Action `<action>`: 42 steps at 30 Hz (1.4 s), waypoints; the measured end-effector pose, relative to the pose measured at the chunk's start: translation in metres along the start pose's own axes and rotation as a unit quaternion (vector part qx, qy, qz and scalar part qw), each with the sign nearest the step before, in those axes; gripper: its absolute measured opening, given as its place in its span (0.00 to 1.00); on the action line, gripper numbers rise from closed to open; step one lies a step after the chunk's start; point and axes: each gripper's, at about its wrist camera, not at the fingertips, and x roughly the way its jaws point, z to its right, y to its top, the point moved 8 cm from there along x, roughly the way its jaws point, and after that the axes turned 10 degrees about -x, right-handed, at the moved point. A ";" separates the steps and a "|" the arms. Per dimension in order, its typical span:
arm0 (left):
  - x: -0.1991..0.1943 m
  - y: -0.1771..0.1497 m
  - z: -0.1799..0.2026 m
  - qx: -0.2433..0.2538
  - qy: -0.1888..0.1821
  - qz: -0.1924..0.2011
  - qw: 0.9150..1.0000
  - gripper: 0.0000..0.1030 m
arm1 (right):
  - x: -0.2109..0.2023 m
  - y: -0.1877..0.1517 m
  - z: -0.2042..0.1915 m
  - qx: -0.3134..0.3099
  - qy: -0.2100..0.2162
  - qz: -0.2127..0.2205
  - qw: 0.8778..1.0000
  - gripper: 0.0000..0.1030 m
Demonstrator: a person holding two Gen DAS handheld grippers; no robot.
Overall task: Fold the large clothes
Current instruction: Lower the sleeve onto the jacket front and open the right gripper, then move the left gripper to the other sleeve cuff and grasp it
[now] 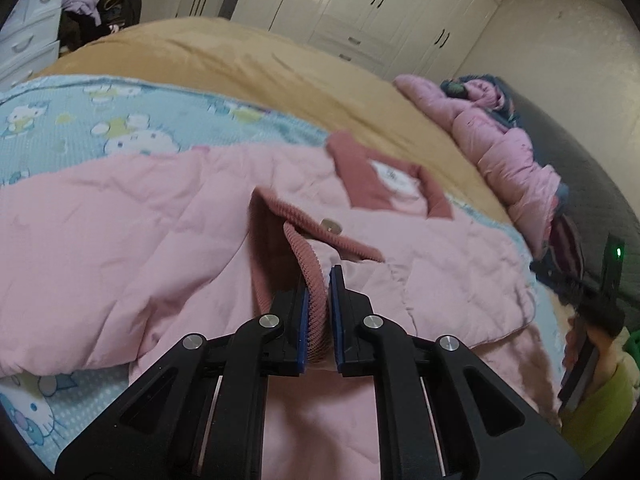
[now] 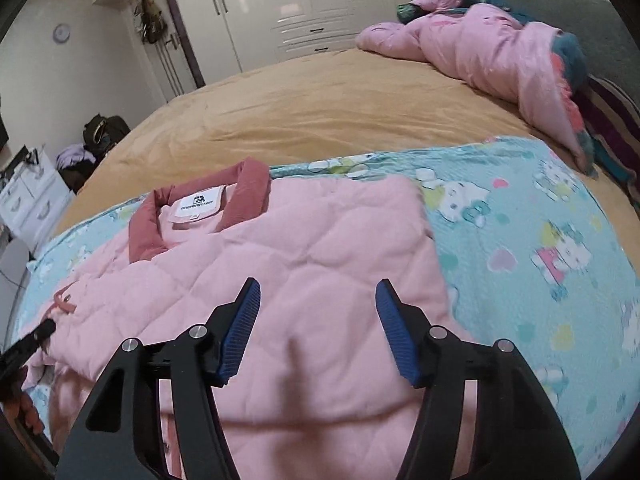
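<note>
Our left tongs (image 1: pixel 319 280) grip the ribbed cuff (image 1: pixel 310 268) of the pink jacket (image 1: pixel 160 216); our right tongs (image 2: pixel 318 294) hang spread wide above it, holding nothing. It lies on the blue blanket (image 2: pixel 540 240).

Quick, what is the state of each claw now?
Left claw: closed on the ribbed cuff of the pink jacket.
Right claw: open, holding nothing, above the jacket.

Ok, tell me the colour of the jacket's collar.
The collar is dusty rose, darker than the pale pink quilted jacket. It shows best in the right wrist view.
</note>
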 end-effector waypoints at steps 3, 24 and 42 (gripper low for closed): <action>0.007 -0.009 -0.009 -0.008 0.009 -0.015 1.000 0.04 | 0.026 -0.001 0.008 0.005 -0.004 -0.034 0.999 0.57; 0.026 -0.031 -0.021 -0.035 0.008 -0.068 0.997 0.17 | 0.051 -0.033 0.016 -0.002 -0.034 -0.068 0.997 0.82; -0.019 -0.017 -0.015 -0.041 0.058 -0.028 0.997 0.91 | -0.021 -0.042 -0.041 -0.059 -0.004 0.006 0.998 0.96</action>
